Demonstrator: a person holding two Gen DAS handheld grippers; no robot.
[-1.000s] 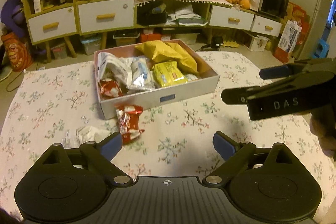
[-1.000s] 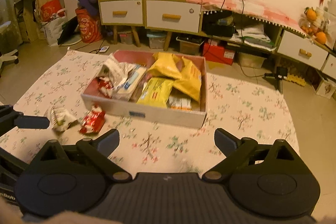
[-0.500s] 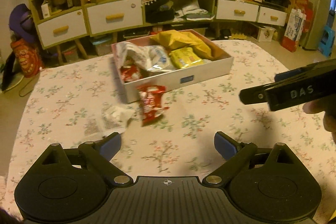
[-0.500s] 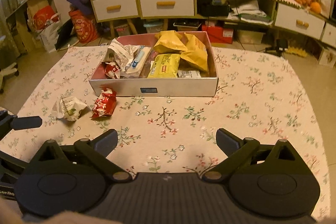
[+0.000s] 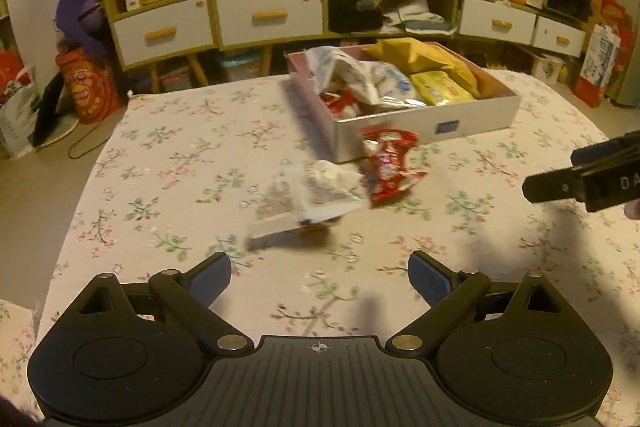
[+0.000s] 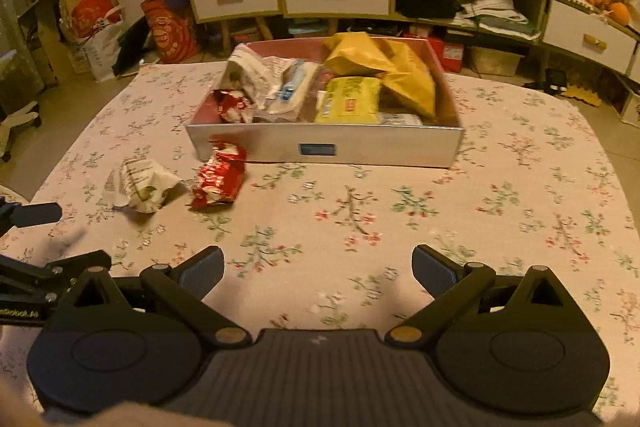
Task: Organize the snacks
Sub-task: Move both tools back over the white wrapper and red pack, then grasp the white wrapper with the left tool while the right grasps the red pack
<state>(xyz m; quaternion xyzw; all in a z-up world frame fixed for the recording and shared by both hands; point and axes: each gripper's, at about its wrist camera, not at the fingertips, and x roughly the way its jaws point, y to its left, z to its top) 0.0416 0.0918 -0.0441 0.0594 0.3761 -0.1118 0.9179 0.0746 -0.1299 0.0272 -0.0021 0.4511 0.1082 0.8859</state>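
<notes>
Both tools were open and held nothing. The left tool hung over the flowery cloth on the worktop, with a crinkly white packet just ahead of it. A shiny red packet lay beside the white one, touching or nearly touching it, close to the near wall of the box. The right tool hung farther back, well apart from both packets.

The box was a flat tray with thin, smooth walls. Inside sat puffy yellow bags, a flat yellow pack, a silvery crumpled bag and another red packet.

The white packet looked thin and slippery, so I think the pads could slide off it or squash it. The two loose packets lay so close that a grab might catch both or push the red one away. The box was already full on the left, so a dropped packet might tip out again.
</notes>
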